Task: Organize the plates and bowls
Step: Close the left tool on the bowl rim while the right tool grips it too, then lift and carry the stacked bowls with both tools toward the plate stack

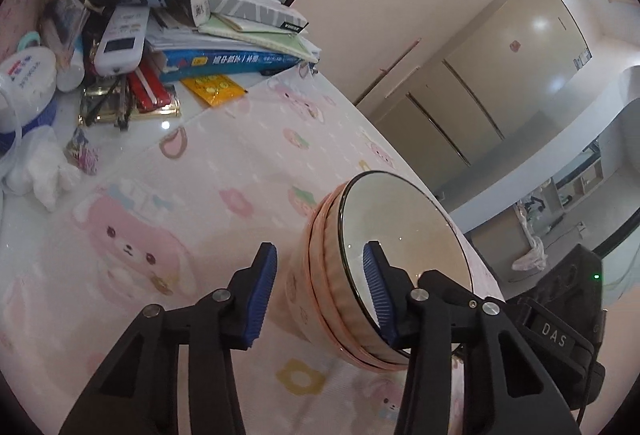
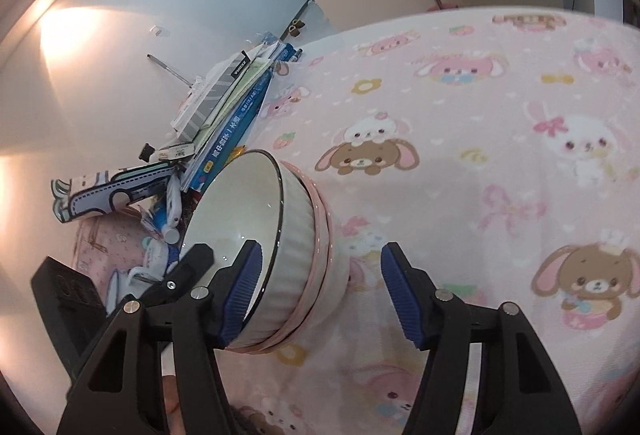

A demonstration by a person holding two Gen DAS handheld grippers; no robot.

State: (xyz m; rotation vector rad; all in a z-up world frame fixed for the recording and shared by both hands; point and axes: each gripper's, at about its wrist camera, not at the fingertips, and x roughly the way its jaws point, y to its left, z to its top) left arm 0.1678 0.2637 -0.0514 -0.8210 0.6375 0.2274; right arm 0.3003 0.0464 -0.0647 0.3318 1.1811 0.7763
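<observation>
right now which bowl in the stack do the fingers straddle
The top bowl, white and ribbed with a dark rim; each gripper has one finger inside it. The pink bowls nest beneath it.

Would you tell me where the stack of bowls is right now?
The stack of bowls sits on the pink cartoon tablecloth, lower centre in both wrist views, with each gripper straddling its rim.

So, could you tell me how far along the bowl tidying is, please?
Done: the bowls already sit nested in one stack on the pink tablecloth.

In hand: the left hand-held gripper and right hand-held gripper each straddle the stack's wall, jaws not yet pressing.

Left: gripping and moving it. No plates are visible.
</observation>
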